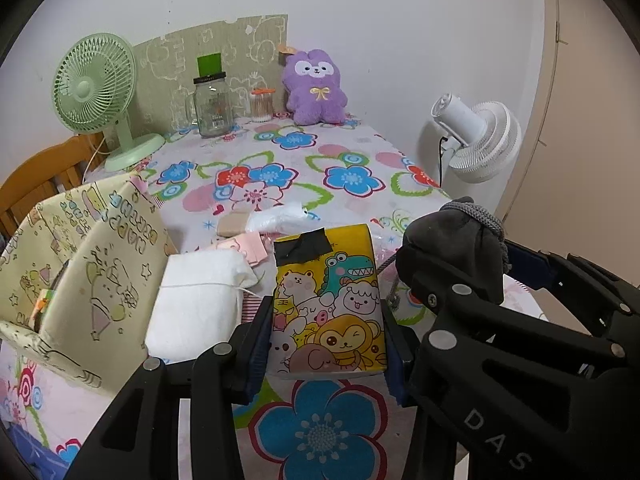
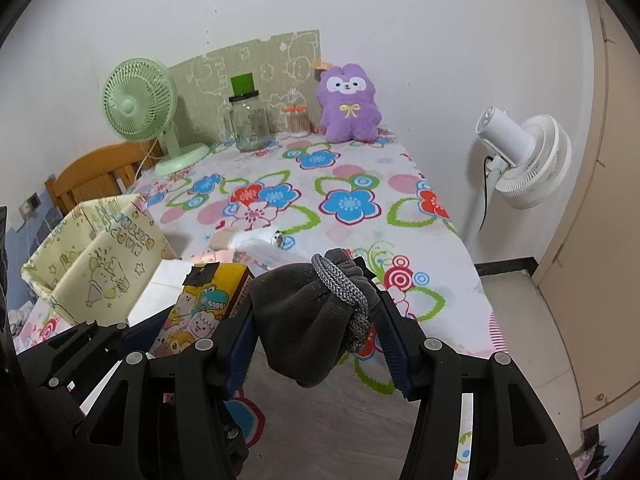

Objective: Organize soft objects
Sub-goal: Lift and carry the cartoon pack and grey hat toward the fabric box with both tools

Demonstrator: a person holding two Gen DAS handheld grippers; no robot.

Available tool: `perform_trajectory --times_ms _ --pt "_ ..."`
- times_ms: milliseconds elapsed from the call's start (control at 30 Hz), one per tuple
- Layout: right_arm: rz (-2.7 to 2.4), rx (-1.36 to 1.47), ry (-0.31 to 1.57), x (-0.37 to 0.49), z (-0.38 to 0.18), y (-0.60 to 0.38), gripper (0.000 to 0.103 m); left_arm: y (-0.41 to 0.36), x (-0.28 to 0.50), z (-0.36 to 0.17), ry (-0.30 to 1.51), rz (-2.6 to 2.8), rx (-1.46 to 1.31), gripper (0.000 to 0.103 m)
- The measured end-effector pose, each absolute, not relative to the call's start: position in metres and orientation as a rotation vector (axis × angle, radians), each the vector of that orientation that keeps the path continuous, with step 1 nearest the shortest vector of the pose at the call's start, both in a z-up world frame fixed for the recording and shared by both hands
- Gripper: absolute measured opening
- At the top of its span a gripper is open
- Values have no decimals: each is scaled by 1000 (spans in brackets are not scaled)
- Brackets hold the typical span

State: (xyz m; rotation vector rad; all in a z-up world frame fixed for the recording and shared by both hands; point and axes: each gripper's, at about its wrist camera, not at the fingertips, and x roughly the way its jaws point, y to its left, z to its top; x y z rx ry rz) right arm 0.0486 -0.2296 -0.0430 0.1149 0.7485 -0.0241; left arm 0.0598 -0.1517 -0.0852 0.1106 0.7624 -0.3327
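My left gripper (image 1: 326, 344) is shut on a yellow cartoon-animal tissue pack (image 1: 330, 304) with black tape on top, held just above the flowered tablecloth. My right gripper (image 2: 316, 340) is shut on a dark grey drawstring pouch (image 2: 308, 320) with a grey braided cord; the pouch also shows in the left wrist view (image 1: 452, 248), right of the pack. A yellow-green fabric storage box (image 1: 80, 280) stands open at the left, also in the right wrist view (image 2: 100, 264). A white cloth pouch (image 1: 196, 304) lies beside the box. The tissue pack shows left of the grey pouch (image 2: 200, 304).
On the cloth lie a beige pad (image 1: 234, 224), a white plastic packet (image 1: 280, 218) and pink fabric pieces (image 1: 248, 250). At the back stand a green fan (image 1: 96, 92), a glass jar (image 1: 210, 106), a cotton swab tub (image 1: 262, 106) and a purple plush (image 1: 314, 88). A white fan (image 2: 524, 160) stands off the table's right edge.
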Motion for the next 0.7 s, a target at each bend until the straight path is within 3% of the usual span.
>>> perform_trajectory --times_ms 700 --pt "-34 129 680 42 15 -215 59 -141 52 -27 687 -345 128 49"
